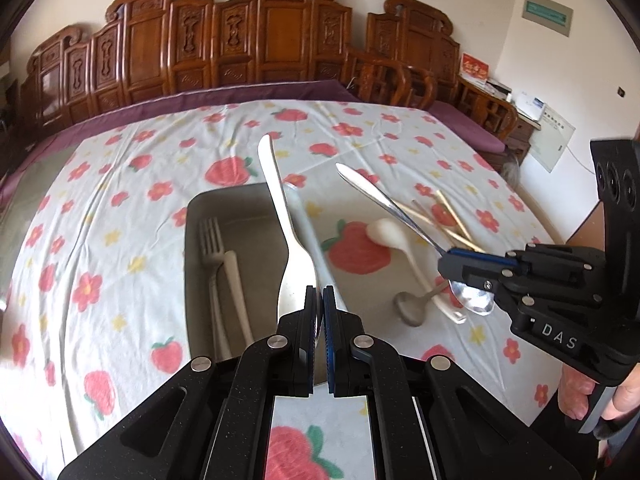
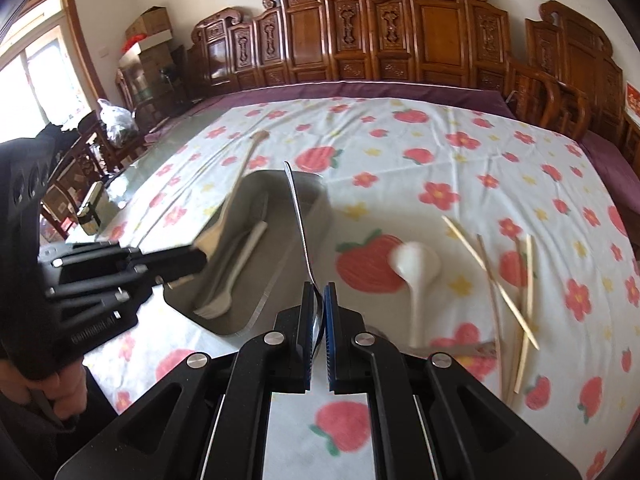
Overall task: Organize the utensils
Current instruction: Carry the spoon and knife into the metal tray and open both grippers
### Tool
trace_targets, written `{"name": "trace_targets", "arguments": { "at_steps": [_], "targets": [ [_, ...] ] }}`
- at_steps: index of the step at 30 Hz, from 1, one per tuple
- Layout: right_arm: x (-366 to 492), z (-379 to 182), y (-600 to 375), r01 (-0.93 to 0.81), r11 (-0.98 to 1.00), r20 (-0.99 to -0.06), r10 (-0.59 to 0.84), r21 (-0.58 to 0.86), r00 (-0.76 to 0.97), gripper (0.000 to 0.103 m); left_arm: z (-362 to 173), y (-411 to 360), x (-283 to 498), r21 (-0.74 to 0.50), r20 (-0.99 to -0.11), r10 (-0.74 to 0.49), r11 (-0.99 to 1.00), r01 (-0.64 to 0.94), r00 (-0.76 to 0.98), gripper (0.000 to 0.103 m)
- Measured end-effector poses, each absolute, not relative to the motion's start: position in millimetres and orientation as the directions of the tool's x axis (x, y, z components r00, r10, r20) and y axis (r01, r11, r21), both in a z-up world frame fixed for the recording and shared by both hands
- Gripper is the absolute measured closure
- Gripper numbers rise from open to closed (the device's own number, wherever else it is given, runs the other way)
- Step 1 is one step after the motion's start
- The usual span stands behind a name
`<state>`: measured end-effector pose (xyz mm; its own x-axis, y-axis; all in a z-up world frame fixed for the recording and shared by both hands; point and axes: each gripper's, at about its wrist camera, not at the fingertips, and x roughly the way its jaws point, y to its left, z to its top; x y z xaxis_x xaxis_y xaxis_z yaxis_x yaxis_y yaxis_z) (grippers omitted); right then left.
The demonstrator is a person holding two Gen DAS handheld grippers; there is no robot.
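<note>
My left gripper (image 1: 319,300) is shut on a metal fork (image 1: 280,216), held by its tine end with the handle pointing up over the grey tray (image 1: 196,216). My right gripper (image 2: 319,298) is shut on a metal spoon (image 2: 298,216), bowl between the pads, handle pointing forward; it also shows in the left wrist view (image 1: 460,264), beside the tray. The tray (image 2: 320,216) holds a fork (image 1: 210,240) and a white utensil (image 1: 236,288). A white ceramic spoon (image 2: 418,268), a grey spoon (image 1: 412,308) and several chopsticks (image 2: 492,272) lie on the cloth right of the tray.
The table carries a white cloth (image 1: 100,220) with strawberry and flower print. Carved wooden chairs (image 1: 240,40) stand along the far edge. A small jar (image 2: 90,212) sits at the table's left edge in the right wrist view.
</note>
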<state>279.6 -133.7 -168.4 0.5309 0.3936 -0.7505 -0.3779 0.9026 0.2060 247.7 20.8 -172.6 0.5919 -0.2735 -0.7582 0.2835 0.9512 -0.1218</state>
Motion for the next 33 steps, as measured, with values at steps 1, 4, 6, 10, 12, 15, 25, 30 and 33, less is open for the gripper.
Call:
{"name": "trace_targets", "arguments": {
  "at_steps": [1,4,6,10,12,15,25,30,33],
  "targets": [
    [281.5,-167.8,-129.9,-0.381,0.901,-0.750,0.398,0.208,0.529,0.097,-174.3,22.0,247.7,-0.121,-0.762,-0.270,0.952,0.280,0.589,0.100],
    [288.9,-165.9,-117.2,-0.391,0.894,-0.747,0.411,0.218,0.523,0.097,-181.4,26.2,251.5,-0.120,-0.777,-0.257,0.957,0.265,0.575,0.100],
    [293.9,-165.3,-109.7,-0.394,0.891,-0.747,0.417,0.224,0.518,0.097,-186.4,28.0,254.4,-0.122,-0.784,-0.252,0.958,0.258,0.567,0.100],
    [302.7,-166.9,-96.6,-0.399,0.888,-0.750,0.423,0.229,0.508,0.097,-194.8,29.9,258.7,-0.127,-0.797,-0.249,0.960,0.249,0.551,0.100],
    [305.7,-168.0,-91.1,-0.402,0.887,-0.753,0.421,0.226,0.506,0.097,-197.2,31.5,261.1,-0.132,-0.800,-0.249,0.961,0.245,0.546,0.100],
    [311.3,-171.6,-84.3,-0.400,0.889,-0.760,0.415,0.222,0.500,0.097,-198.4,35.4,264.0,-0.136,-0.801,-0.245,0.963,0.232,0.547,0.100],
    [328.6,-189.7,-74.9,-0.362,0.901,-0.784,0.398,0.238,0.476,0.097,-184.1,50.7,265.0,-0.168,-0.773,-0.253,0.966,0.197,0.581,0.098],
    [336.6,-200.4,-67.1,-0.345,0.904,-0.796,0.398,0.254,0.456,0.097,-170.9,65.4,264.5,-0.145,-0.750,-0.219,0.975,0.167,0.625,0.098],
    [339.8,-206.1,-60.7,-0.336,0.908,-0.804,0.389,0.252,0.449,0.097,-168.3,74.1,266.5,-0.133,-0.746,-0.193,0.981,0.142,0.638,0.098]
  ]
}}
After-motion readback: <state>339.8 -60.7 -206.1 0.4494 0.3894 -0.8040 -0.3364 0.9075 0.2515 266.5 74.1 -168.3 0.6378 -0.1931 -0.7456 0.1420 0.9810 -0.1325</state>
